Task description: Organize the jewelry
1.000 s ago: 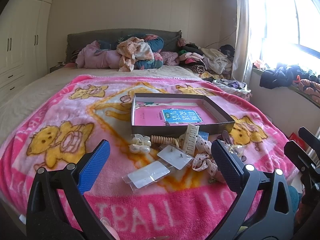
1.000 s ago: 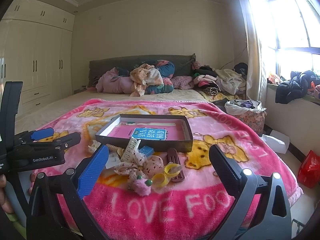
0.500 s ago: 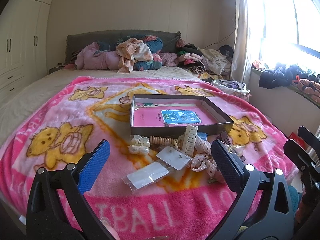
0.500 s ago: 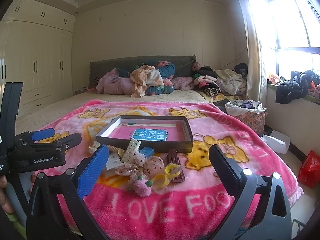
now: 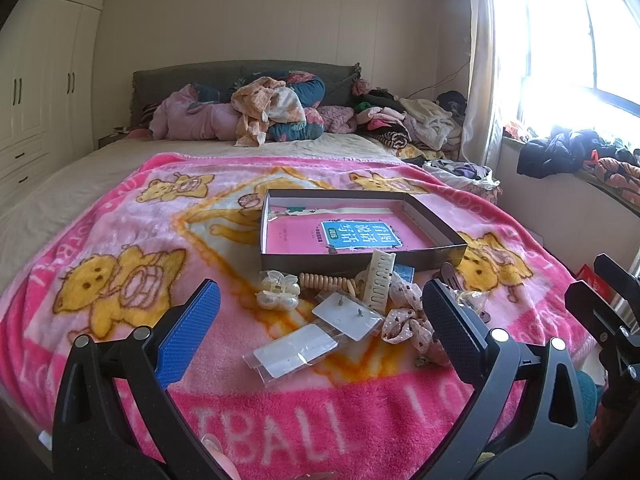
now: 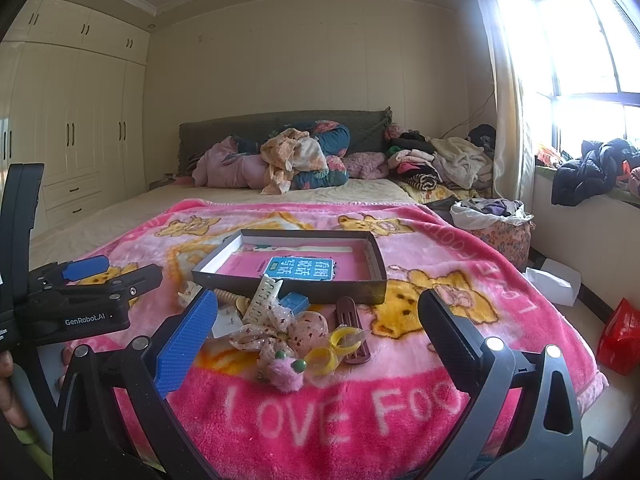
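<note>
Jewelry and hair pieces lay heaped on the fluffy pink bear-print blanket [image 5: 132, 240], just in front of the shallow grey cardboard box [image 5: 436, 254] with a pink booklet [image 5: 352, 234] lying flat inside it. Everything in the heap looked light and small, so the trouble would likely be pinching thin things off soft pile. The two clear plastic sleeves holding white earring cards [image 5: 296, 348] seemed slick and flat, best taken by a raised edge; the studs on the upper card looked easy to knock loose. The cream pearl claw clip [image 5: 277, 290] and ivory comb [image 5: 380, 280] looked stiff and could be held across their bodies, while the spotted gauze bow [image 6: 276, 330] and yellow plastic rings [image 6: 334, 346] would give or slip. The left gripper [image 5: 320, 332] and the right gripper [image 6: 316, 334] both hovered near the heap, spread wide and holding nothing.
</note>
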`<state>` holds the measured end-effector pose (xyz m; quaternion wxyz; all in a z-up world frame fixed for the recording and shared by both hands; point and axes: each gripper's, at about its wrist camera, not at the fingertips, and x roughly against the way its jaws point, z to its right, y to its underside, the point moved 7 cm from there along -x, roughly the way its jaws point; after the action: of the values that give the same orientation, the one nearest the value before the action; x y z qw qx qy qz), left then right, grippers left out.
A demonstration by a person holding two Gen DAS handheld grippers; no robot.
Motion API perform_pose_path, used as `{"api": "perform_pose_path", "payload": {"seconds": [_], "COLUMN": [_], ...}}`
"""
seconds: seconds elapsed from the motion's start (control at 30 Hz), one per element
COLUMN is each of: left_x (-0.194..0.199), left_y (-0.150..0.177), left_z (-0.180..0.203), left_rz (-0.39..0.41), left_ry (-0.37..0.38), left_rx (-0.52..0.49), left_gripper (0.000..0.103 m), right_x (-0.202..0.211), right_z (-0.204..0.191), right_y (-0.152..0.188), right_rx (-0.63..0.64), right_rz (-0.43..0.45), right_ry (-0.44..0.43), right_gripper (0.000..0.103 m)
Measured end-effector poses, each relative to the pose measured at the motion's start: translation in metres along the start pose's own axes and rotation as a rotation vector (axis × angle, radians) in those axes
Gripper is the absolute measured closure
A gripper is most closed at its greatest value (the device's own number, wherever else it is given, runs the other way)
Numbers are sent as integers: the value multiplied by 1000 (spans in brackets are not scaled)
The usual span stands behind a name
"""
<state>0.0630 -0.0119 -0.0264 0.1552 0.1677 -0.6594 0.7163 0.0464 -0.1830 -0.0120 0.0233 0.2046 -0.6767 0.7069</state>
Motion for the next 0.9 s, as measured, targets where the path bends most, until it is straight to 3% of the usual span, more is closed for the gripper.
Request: {"api": "perform_pose_path", "payload": {"seconds": [0.47, 0.9], "left_x": [0, -11], "left_y": [-3, -1], "left_z": [-3, -34], "left_rz": [-11, -25], "left_ry": [2, -25], "left_rx": [9, 44], "left_gripper": [10, 10], "right_x": [-3, -26], "right_z": [-7, -31], "right_y": [6, 7], "right_rx": [17, 54], "right_rz": [-22, -82], "right_ry": [-16, -76], "right_gripper": [6, 6]}}
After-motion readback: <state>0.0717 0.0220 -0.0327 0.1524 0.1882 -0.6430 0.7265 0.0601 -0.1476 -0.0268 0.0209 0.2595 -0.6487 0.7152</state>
